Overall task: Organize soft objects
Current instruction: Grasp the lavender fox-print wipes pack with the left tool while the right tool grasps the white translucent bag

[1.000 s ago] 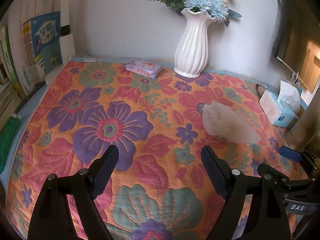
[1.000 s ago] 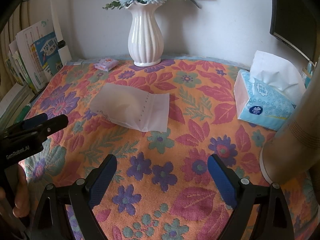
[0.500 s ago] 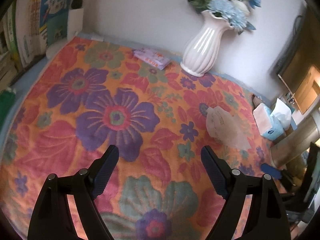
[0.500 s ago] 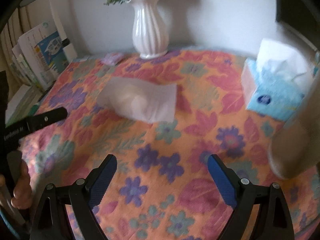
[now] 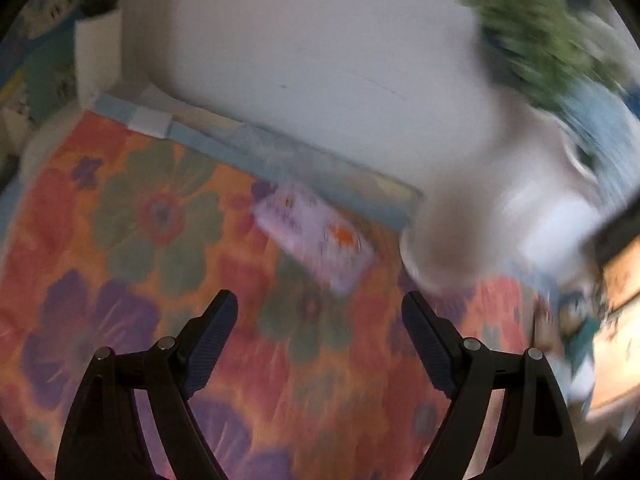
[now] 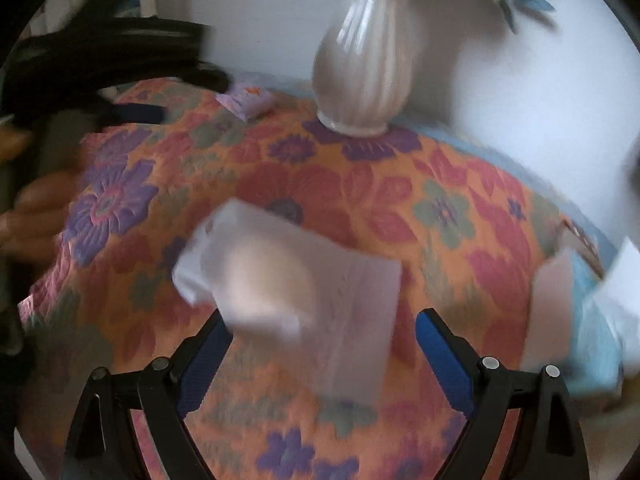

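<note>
A small lilac tissue packet (image 5: 316, 236) lies on the floral cloth near the back wall, just ahead of my open, empty left gripper (image 5: 320, 312). It also shows in the right wrist view (image 6: 247, 99), far back left. A translucent white pouch with something pale inside (image 6: 288, 280) lies on the cloth, its near edge between the fingers of my open, empty right gripper (image 6: 320, 332). Both views are blurred by motion.
A white ribbed vase (image 6: 366, 64) with blue flowers stands at the back; in the left wrist view the vase (image 5: 480, 216) is close on the right. A blue tissue box (image 6: 588, 320) is at the right. Books (image 5: 36, 52) stand at the left. The left gripper's dark body (image 6: 100, 60) reaches in at the left.
Both grippers have moved forward. The left one has closed in on the lilac packet and the vase. The right one has closed in on the white pouch. Both stay open.
</note>
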Demonstrator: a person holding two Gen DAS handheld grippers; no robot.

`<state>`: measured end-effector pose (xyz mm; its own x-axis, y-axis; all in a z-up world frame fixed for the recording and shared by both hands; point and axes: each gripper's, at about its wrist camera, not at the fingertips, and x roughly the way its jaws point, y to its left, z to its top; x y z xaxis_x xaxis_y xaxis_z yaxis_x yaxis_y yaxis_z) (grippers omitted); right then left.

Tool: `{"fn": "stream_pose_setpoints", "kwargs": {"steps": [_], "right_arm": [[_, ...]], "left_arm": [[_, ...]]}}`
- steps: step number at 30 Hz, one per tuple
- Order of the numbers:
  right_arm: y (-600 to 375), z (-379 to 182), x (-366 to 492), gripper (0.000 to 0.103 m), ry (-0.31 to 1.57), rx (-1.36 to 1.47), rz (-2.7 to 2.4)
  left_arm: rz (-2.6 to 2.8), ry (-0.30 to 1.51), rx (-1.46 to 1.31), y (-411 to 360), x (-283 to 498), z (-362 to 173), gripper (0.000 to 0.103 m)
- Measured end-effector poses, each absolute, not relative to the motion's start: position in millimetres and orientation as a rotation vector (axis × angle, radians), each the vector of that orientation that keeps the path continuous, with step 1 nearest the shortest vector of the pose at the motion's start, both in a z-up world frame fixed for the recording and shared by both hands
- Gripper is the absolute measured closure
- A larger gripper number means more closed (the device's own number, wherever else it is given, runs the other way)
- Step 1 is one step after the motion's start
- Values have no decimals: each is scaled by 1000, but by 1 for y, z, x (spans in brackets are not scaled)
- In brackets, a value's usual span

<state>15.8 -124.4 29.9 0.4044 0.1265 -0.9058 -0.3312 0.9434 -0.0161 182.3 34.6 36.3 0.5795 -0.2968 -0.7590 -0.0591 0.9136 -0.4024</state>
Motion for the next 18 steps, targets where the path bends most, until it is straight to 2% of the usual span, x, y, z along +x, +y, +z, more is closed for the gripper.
{"fn": "stream_pose_setpoints", "kwargs": {"steps": [4,7,8,9,10,11,13,18], "right_arm": [[-112,20,30,11,1094,-234,353],[-111,13,35,11,1088,-194,372],[-113,13,36,15,1094,-173,382],[-116,16,35,23,1084,-149,398],[-119,17,33,39,1074,-136,404],[-122,19,30,48,1065,-127,404],[-124,23,24,57,1047,-118,404],[-125,39,-5,59,1035,-80,427]], "left_arm": [[-106,969,-398,24,213,23,20],[-71,940,-290,7,220,22,26],[-52,928,-248,1,220,21,40],[-44,917,-198,-4,218,21,55],[-49,912,-176,-7,215,21,61],[-62,909,-169,-9,210,21,62],[-80,918,-176,-9,198,22,66],[-156,929,-155,-6,136,34,66]]}}
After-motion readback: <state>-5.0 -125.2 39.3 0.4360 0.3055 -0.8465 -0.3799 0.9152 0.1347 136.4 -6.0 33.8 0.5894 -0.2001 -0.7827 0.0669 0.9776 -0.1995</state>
